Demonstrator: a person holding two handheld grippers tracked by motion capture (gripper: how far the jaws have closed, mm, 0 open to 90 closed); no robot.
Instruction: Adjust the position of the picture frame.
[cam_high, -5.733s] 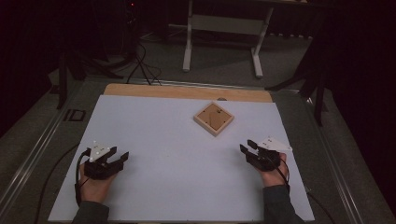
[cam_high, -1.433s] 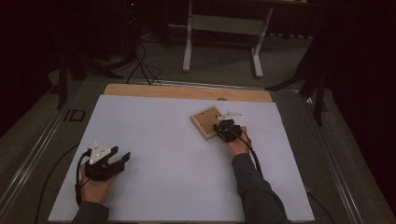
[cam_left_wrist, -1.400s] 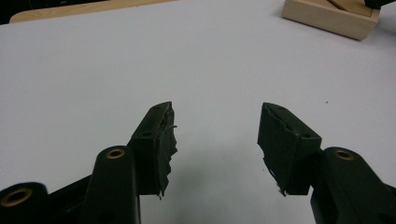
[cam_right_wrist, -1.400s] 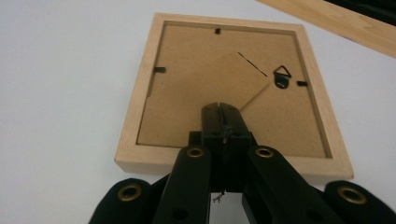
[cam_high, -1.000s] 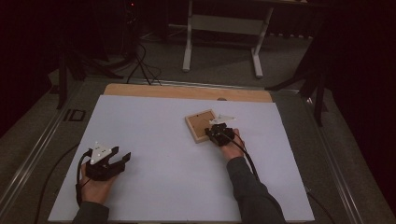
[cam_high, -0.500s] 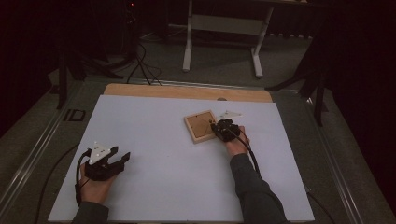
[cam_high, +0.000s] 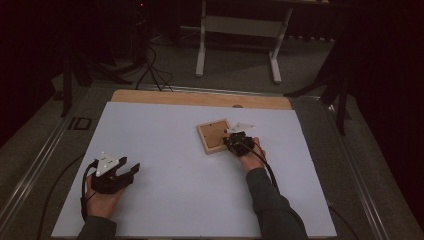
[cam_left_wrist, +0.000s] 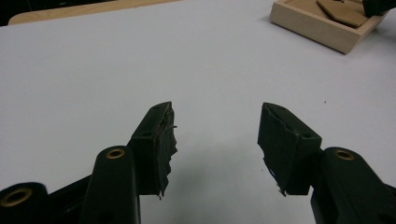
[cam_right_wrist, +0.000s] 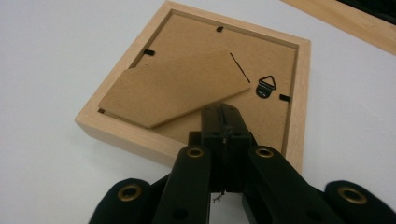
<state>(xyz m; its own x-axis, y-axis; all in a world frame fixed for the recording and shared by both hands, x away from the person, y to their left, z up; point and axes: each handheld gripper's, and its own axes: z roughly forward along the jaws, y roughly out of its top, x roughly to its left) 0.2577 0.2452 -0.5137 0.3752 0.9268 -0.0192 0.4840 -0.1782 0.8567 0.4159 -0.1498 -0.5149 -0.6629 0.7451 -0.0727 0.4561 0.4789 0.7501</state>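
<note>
Shut tight, right gripper (cam_right_wrist: 223, 112) presses its tips on the face-down picture frame (cam_right_wrist: 140, 133), right of the table's (cam_high: 160, 210) middle, under the loose easel flap (cam_right_wrist: 173, 91). Lift gently. Left gripper (cam_left_wrist: 215, 140) gapes idle near the front-left corner.

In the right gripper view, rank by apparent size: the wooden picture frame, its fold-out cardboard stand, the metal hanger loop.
Largest to smallest as they look there:
1. wooden picture frame
2. cardboard stand, lying across the frame's back
3. metal hanger loop, by far the smallest
</note>
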